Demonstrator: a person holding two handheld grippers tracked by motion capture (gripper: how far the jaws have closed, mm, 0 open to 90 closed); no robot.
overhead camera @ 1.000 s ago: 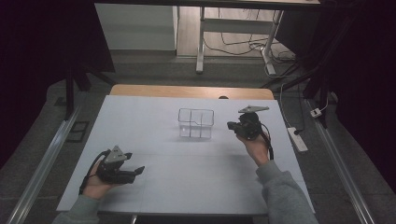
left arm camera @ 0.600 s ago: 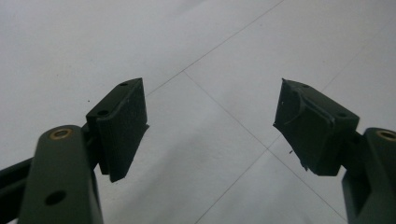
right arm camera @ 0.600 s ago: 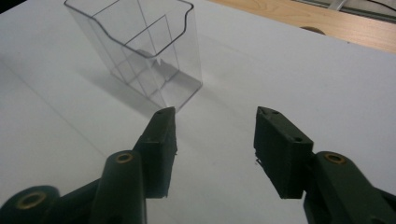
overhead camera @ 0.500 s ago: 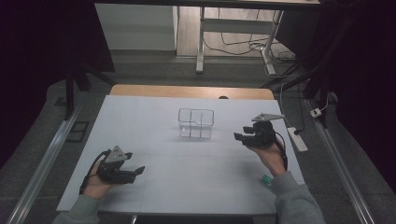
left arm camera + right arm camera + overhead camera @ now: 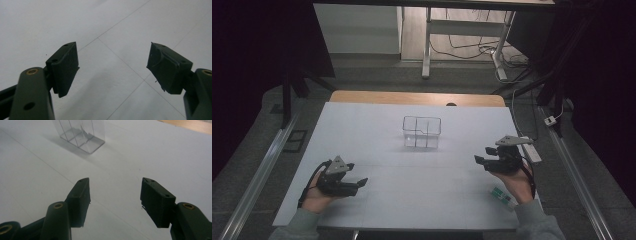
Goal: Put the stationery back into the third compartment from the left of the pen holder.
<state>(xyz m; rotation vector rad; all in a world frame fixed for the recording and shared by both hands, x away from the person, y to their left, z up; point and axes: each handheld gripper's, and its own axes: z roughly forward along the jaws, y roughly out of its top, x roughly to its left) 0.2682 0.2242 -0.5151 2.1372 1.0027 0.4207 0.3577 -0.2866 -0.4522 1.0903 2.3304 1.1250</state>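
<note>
A clear plastic box with dividers (image 5: 422, 132) stands empty near the middle of the white table (image 5: 377, 125); it also appears at the top of the right gripper view (image 5: 79, 135). My left gripper (image 5: 360, 182) rests low at the front left, open, with bare table between its jaws (image 5: 112, 66). My right gripper (image 5: 481, 161) hovers at the right side, pointing left toward the box, open and holding nothing (image 5: 115, 195). A small white and green packet (image 5: 501, 195) lies on the table under the right wrist.
A white power strip (image 5: 531, 149) lies at the table's right edge behind the right hand. A wooden strip (image 5: 417, 98) runs along the far edge. Metal rails (image 5: 257, 175) flank the table on the floor.
My right gripper has drawn back from beside the box toward the near right of the table and dropped lower. The packet has come into view under the wrist. The left gripper stayed put.
</note>
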